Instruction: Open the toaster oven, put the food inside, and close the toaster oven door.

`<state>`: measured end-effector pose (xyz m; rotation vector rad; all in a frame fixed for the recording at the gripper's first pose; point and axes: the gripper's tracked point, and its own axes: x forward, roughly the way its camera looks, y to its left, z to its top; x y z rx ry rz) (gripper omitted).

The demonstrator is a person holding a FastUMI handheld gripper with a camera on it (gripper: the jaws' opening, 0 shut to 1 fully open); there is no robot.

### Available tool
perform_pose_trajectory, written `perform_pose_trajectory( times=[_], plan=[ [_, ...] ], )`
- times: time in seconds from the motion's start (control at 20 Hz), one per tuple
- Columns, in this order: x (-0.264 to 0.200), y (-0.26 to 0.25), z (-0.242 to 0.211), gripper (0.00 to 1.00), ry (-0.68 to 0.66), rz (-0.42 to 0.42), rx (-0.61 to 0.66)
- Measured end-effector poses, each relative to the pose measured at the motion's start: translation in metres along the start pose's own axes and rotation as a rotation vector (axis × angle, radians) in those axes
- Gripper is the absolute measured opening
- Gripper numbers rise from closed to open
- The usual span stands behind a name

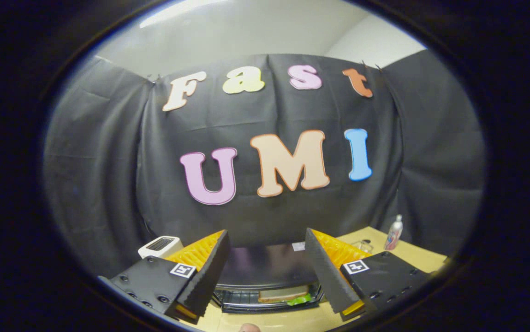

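One toaster oven [267, 267], one sandwich [283, 293], one bottle [394, 233]

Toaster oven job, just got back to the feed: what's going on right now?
A person holds the gripper above the toaster oven, its fingers spread open with nothing between them. Below them, the food, which looks like a sandwich, lies on the oven's rack. Whether the door is open or shut cannot be told from here. A white appliance and a bottle stand on the table.

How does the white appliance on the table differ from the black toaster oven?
The white appliance is pale and small; the toaster oven is black and wider. The appliance stands beyond the gripper's left finger; the oven sits between the open fingers. The oven holds a sandwich on its rack; the appliance's top shows slots. Both rest on the table.
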<state>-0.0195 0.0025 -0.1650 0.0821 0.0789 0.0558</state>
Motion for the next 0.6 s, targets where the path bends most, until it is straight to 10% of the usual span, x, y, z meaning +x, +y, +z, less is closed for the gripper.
perform_pose_trajectory(
  times=[0.3, 0.6],
  plan=[
    [-0.020, 0.023, 0.022, 0.99, -0.058, 0.043, -0.039],
    [-0.062, 0.022, -0.080, 0.99, 0.143, 0.054, -0.110]
  ],
)
